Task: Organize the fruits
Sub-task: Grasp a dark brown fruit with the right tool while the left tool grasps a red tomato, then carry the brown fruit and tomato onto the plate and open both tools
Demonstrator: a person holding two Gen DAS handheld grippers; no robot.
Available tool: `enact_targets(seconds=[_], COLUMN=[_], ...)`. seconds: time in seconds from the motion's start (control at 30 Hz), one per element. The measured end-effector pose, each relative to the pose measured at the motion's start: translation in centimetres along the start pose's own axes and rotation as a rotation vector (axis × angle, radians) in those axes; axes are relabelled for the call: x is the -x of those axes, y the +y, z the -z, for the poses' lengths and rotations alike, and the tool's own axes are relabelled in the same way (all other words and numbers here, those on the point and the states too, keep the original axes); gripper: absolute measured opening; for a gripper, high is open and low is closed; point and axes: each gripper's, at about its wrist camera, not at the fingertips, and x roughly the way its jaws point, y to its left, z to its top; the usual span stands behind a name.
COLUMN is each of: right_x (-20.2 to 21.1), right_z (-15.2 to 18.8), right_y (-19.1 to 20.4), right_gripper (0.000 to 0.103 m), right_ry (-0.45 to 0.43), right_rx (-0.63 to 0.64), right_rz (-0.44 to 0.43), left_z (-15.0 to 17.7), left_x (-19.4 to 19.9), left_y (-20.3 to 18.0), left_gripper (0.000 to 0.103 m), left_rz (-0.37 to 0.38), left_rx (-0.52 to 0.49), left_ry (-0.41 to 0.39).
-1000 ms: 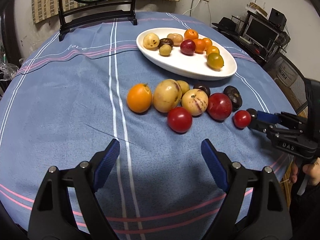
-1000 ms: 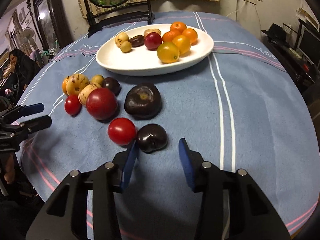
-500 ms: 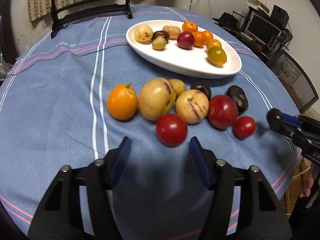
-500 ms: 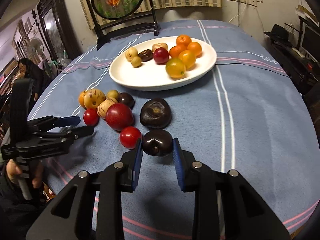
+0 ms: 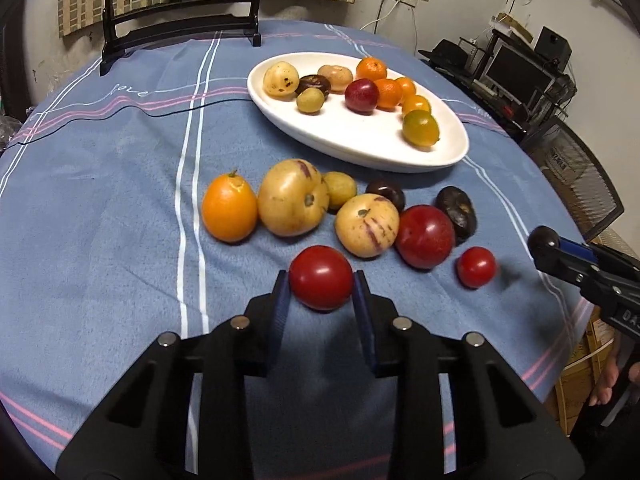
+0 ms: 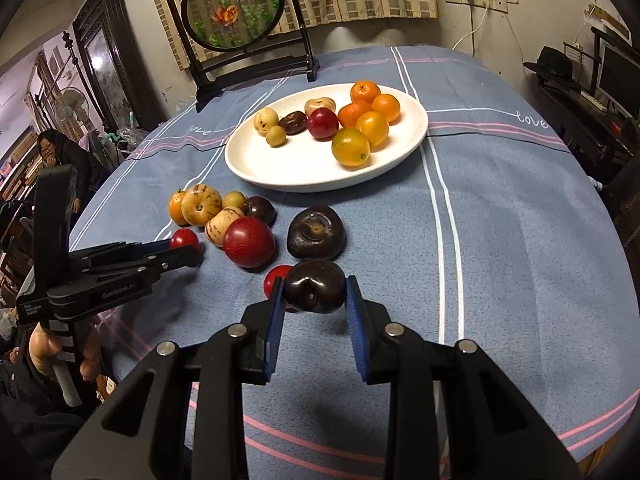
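A red tomato (image 5: pixel 321 278) sits on the blue cloth between the pads of my left gripper (image 5: pixel 319 282), whose jaws are closing and touch it on both sides. My right gripper (image 6: pixel 315 286) is shut on a dark purple fruit (image 6: pixel 314 288), held a little above the cloth. In the left wrist view that fruit (image 5: pixel 542 240) shows at the right gripper's tip. Loose behind them lie an orange (image 5: pixel 229 208), two yellow striped fruits (image 5: pixel 292 198), a big red fruit (image 5: pixel 425 236), a small tomato (image 5: pixel 477 267) and a dark fruit (image 5: pixel 456 212). The white oval plate (image 5: pixel 360 148) beyond holds several fruits.
A round framed screen (image 6: pixel 236 12) stands at the table's far edge. A mesh chair (image 5: pixel 572 168) and a desk with a monitor (image 5: pixel 516 68) are past the right edge. A person (image 6: pixel 60 156) sits beyond the left edge.
My left jaws narrowed from wide apart until they met the red tomato. My right gripper shut on the dark fruit and rose slightly with it.
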Motion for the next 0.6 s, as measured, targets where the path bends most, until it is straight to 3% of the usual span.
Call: enact_targets(seconds=[0.3, 0.6], right_x=[-0.2, -1.3], right_z=[-0.5, -1.8], right_y=[1.6, 2.3], right_gripper=[0.030, 0.030], right_ry=[0.001, 0.003], right_rx=[0.025, 0.044], right_rz=[-0.018, -0.028], left_z=[0.3, -0.6], left_x=[3.4, 3.3], left_y=[0.0, 0.3], left_gripper=[0.032, 0.032], left_rz=[0.024, 0.036], left_rx=[-0.012, -0.009], left_ry=[-0.063, -0.067])
